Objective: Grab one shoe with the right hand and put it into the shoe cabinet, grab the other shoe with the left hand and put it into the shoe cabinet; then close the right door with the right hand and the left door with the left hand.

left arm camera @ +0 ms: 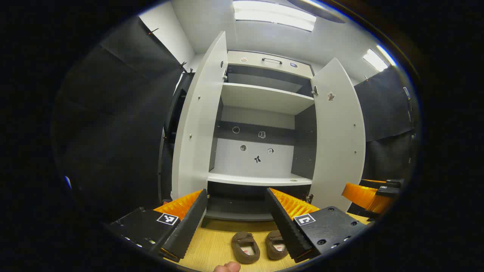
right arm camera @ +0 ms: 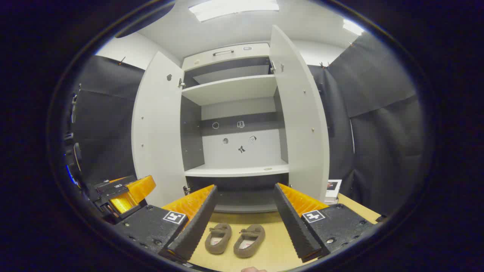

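- Shoe cabinet stood straight ahead in both gripper views, white shelves against a dark interior, a handle on the panel at the top.
- Left door and right door were both swung wide open. In the right gripper view the same two doors framed the opening: left door, right door.
- Small stickers were visible on the cabinet's back panel; no reading attempted.
- Two brown shoes sat side by side on the wooden floor in front of the cabinet, toes toward it: left shoe, right shoe. Neither was on a shelf.
- In the left gripper view the pair lay low in the picture, left shoe in the clear, right shoe partly hidden behind one finger.
- Left gripper: jaws spread wide, nothing between them, held above the shoes and not touching either.
- Right gripper: likewise released, fingers well apart, empty, with both shoes seen in the gap.
- Each gripper's orange-and-black body also appeared at the edge of the other's view.
- A fingertip showed at the bottom edge.
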`<state>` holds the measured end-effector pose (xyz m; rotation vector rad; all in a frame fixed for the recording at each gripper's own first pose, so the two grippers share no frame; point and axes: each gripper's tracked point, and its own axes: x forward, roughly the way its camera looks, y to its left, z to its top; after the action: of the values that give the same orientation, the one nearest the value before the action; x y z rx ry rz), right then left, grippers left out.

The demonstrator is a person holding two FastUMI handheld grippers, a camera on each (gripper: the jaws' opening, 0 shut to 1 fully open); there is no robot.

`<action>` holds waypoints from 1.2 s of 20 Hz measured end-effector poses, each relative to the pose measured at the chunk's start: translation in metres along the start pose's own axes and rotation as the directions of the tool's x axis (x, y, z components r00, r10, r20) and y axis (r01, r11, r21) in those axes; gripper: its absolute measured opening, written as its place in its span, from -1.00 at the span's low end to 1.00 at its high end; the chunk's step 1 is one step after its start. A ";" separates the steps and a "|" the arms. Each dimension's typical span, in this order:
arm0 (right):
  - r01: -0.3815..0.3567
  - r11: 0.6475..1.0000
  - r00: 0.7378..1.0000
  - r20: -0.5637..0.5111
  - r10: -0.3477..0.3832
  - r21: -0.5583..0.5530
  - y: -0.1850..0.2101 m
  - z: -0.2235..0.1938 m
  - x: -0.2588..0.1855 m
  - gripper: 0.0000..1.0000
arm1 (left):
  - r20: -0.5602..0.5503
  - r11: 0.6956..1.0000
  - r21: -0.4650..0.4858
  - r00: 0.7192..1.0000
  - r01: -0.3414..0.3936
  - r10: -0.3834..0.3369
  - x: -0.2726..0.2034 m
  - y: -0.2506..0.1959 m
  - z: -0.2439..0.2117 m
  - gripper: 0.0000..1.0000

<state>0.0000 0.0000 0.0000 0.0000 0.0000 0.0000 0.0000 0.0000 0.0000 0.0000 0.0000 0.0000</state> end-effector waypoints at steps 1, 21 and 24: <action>0.004 1.000 1.000 0.000 -0.004 -0.008 -0.001 -0.001 0.000 0.94 | 0.000 1.000 0.003 1.000 -0.001 0.001 0.000 0.000 0.000 0.89; -0.014 0.999 0.999 -0.047 0.011 -0.045 0.013 -0.013 0.007 0.94 | 0.000 0.999 0.036 1.000 0.013 -0.013 -0.007 0.002 -0.001 0.89; -0.046 0.997 0.992 -0.121 0.038 -0.063 0.024 -0.033 0.032 0.94 | 0.009 1.000 0.029 1.000 0.008 -0.009 -0.011 0.005 0.002 0.89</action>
<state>0.0316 0.0242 -0.0329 -0.0654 0.1204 0.0421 -0.0114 0.0045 0.0017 0.0293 -0.0093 -0.0085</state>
